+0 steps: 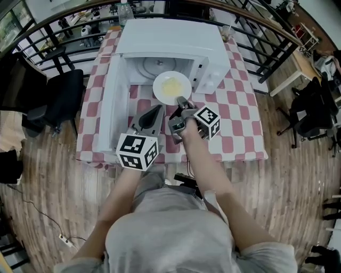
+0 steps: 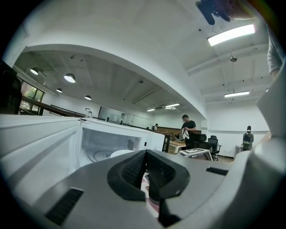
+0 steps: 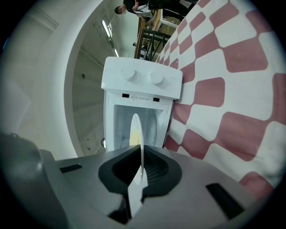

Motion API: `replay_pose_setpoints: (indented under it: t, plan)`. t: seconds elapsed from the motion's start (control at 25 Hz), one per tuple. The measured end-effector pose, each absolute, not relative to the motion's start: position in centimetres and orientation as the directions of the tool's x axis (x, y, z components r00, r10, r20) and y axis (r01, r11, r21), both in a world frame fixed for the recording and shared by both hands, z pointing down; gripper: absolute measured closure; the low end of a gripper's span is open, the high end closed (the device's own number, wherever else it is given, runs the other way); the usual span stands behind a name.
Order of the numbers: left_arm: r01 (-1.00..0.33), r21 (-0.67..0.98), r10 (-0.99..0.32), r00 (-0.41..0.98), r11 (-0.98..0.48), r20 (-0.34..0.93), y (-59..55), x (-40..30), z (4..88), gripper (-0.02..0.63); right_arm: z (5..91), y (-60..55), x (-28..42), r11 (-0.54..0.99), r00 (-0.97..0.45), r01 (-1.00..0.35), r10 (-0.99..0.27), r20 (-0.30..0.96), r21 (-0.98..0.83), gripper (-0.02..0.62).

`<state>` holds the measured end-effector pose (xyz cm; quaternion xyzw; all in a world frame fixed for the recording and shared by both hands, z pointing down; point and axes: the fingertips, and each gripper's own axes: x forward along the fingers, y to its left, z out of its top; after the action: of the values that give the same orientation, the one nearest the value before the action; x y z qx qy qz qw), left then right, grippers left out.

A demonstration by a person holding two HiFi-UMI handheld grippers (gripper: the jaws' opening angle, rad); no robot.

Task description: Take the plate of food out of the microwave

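A white plate with yellow food hangs just in front of the open white microwave, above the checked tablecloth. My right gripper is shut on the plate's near rim. In the right gripper view the plate shows edge-on, pinched between the pads of the right gripper, with the microwave behind it. My left gripper sits beside the right one, lower left of the plate, shut and empty. The left gripper faces the microwave cavity, and the plate's edge shows just over it.
The microwave door is swung open to the left, along the table's side. The red-and-white checked table has bare cloth to the right. A bottle stands behind the microwave. A black chair is left of the table.
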<state>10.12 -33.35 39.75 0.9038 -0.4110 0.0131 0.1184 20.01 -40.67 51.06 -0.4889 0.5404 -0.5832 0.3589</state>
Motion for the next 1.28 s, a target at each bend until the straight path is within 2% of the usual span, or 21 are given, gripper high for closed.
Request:
replay_pose_setpoints:
  t: [1.28]
  plan:
    - [-0.822, 0.147, -0.819, 0.566, -0.551, 0.093, -34.0, 9.4, 39.9, 0.603, 47.0, -33.9, 21.3, -0.128, -0.195, -0.107, -0.97, 0.147, -0.986, 0.565]
